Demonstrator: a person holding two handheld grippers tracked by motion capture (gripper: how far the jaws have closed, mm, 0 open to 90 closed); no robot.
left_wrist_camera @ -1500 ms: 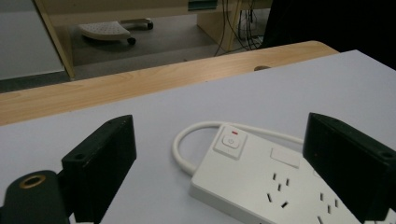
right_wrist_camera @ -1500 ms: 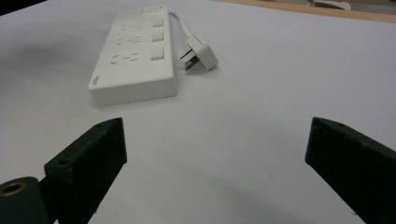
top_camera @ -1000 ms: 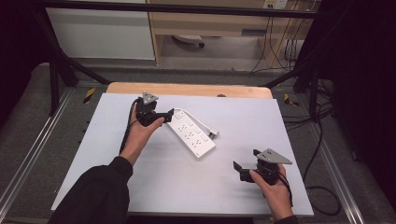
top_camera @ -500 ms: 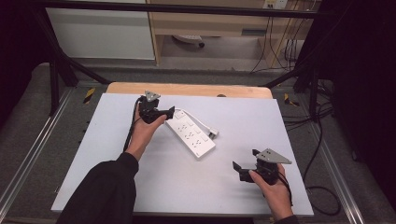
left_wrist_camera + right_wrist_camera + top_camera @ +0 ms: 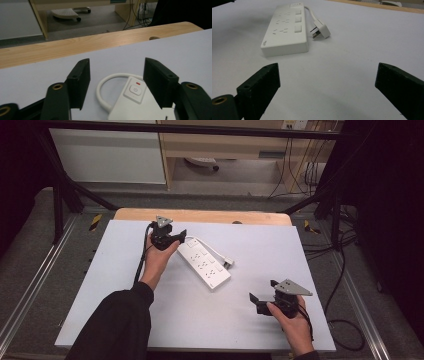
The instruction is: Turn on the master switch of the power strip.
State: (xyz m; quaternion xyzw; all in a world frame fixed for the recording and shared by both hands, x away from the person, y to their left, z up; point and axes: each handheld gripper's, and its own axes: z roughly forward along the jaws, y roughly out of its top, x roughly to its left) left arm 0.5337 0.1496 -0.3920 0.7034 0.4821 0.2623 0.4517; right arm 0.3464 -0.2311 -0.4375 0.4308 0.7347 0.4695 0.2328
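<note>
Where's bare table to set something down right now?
Free: the near-left stretch of the table, beside the sleeve, and the far-right corner beyond the plug. Crowded: around the power strip, where the left gripper is, and by the right gripper.

The power strip (image 5: 140, 100) runs off the left gripper view's bottom edge, its sockets out of frame

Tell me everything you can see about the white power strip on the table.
The power strip is a white plastic bar lying flat and diagonal on the pale table. It has rows of sockets and a power button with a red mark at its far end. A short white cord loops to its plug, which lies beside it. The open left hand-held gripper straddles the button end; contact is unclear.
</note>
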